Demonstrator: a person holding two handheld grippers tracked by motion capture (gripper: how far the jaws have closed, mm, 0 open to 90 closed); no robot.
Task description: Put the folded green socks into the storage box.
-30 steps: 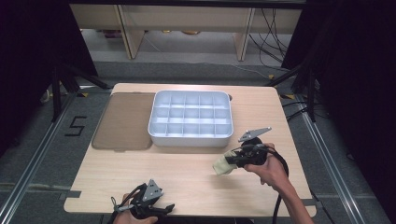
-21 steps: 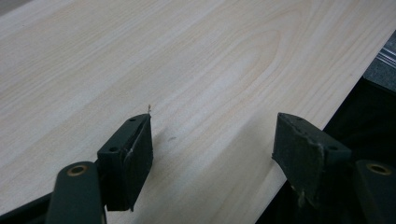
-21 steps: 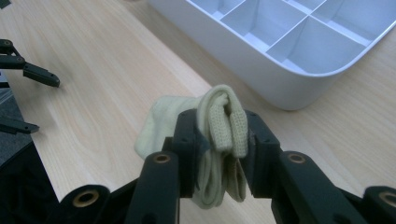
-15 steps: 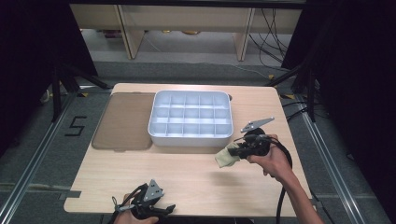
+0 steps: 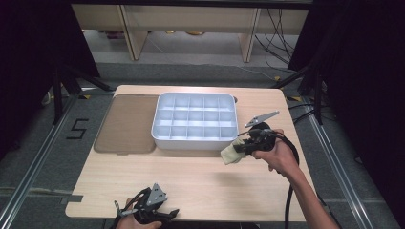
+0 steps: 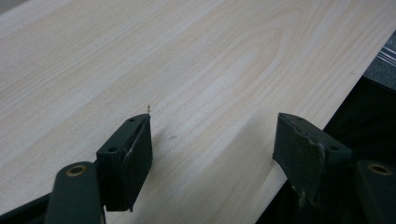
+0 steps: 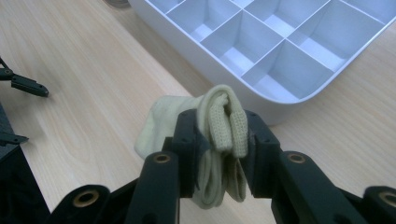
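A: Right claw (image 7: 223,154) is clamped on the folded sock (image 7: 219,135), just off the tray's (image 5: 195,138) near right corner.

B: Lift clear of the rim, then lower it squarely into one cell. Left claw (image 6: 212,149) idles open.

I saw the pale yellow sock (image 7: 219,135) folded double, pinched between the fingers (image 7: 187,140), hanging just above the table (image 5: 191,176) beside the white tray (image 5: 165,136).
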